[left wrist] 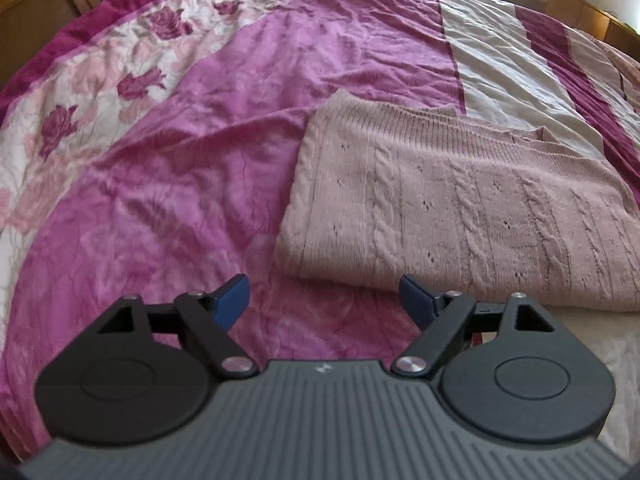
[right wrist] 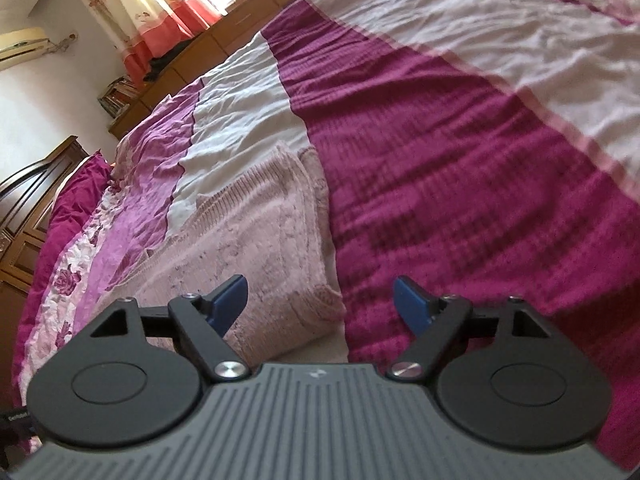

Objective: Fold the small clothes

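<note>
A pale pink cable-knit sweater (left wrist: pixel 460 204) lies folded into a flat rectangle on the bedspread. In the left wrist view it sits ahead and to the right, its near edge just beyond my left gripper (left wrist: pixel 324 300), which is open and empty above the bedspread. In the right wrist view the sweater (right wrist: pixel 248 240) lies ahead and to the left, its near corner between the blue fingertips (right wrist: pixel 230 304). My right gripper (right wrist: pixel 320 304) is open and empty just above that corner.
The bed is covered by a quilt with magenta (right wrist: pixel 460 184), pink (left wrist: pixel 180 184), cream (left wrist: pixel 508 64) and rose-print (left wrist: pixel 80 92) bands. Wooden furniture (right wrist: pixel 24 216) stands at the left, a wooden ledge and curtains (right wrist: pixel 160 12) behind the bed.
</note>
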Demonstrator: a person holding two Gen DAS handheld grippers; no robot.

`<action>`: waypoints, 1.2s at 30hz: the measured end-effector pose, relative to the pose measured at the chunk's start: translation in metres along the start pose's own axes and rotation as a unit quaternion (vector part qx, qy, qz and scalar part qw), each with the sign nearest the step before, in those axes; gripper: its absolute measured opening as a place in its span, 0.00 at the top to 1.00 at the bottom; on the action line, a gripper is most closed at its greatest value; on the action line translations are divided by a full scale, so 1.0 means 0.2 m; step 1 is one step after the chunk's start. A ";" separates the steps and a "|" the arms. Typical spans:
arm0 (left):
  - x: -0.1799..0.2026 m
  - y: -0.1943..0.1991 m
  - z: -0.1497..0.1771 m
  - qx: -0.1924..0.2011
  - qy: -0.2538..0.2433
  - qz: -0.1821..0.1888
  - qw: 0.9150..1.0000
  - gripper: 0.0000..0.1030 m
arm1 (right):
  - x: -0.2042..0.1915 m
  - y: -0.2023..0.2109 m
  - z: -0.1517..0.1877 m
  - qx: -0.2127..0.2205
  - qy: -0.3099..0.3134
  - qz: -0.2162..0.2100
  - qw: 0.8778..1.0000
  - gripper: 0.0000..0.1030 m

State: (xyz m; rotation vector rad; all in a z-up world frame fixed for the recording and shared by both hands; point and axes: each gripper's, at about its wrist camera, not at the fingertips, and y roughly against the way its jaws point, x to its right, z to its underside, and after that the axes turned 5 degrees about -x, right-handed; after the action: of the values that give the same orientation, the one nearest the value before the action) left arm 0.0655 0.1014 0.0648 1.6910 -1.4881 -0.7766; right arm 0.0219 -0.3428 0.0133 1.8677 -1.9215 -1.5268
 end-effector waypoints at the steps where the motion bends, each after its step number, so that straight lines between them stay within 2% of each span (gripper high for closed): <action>1: 0.00 0.00 0.01 -0.002 0.005 0.001 1.000 0.19 | 0.01 -0.01 0.01 -0.003 -0.001 -0.002 1.000 0.17; 6: 0.01 -0.01 0.03 -0.012 0.012 0.001 1.000 0.19 | 0.03 -0.05 0.03 -0.013 -0.006 -0.016 1.000 0.16; 19: 0.06 -0.05 0.07 -0.026 0.000 0.002 1.000 0.19 | 0.11 -0.12 0.01 -0.030 -0.029 -0.073 0.996 0.00; 23: 0.07 -0.06 0.08 -0.029 0.000 0.003 1.000 0.19 | 0.09 -0.15 -0.03 -0.034 -0.033 -0.080 0.996 0.00; 28: 0.08 -0.05 0.08 -0.029 -0.007 0.003 1.000 0.19 | 0.08 -0.19 -0.06 -0.035 -0.047 -0.115 0.992 0.00; 36: 0.09 -0.05 0.09 -0.029 -0.009 0.004 1.000 0.19 | 0.07 -0.29 -0.10 -0.027 -0.065 -0.147 0.987 0.05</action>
State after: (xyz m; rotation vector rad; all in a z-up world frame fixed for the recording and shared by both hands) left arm 0.0588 0.0822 0.0481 1.6383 -1.4692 -0.8268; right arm 0.0731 -0.3535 -0.0216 2.1550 -1.6892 -1.8039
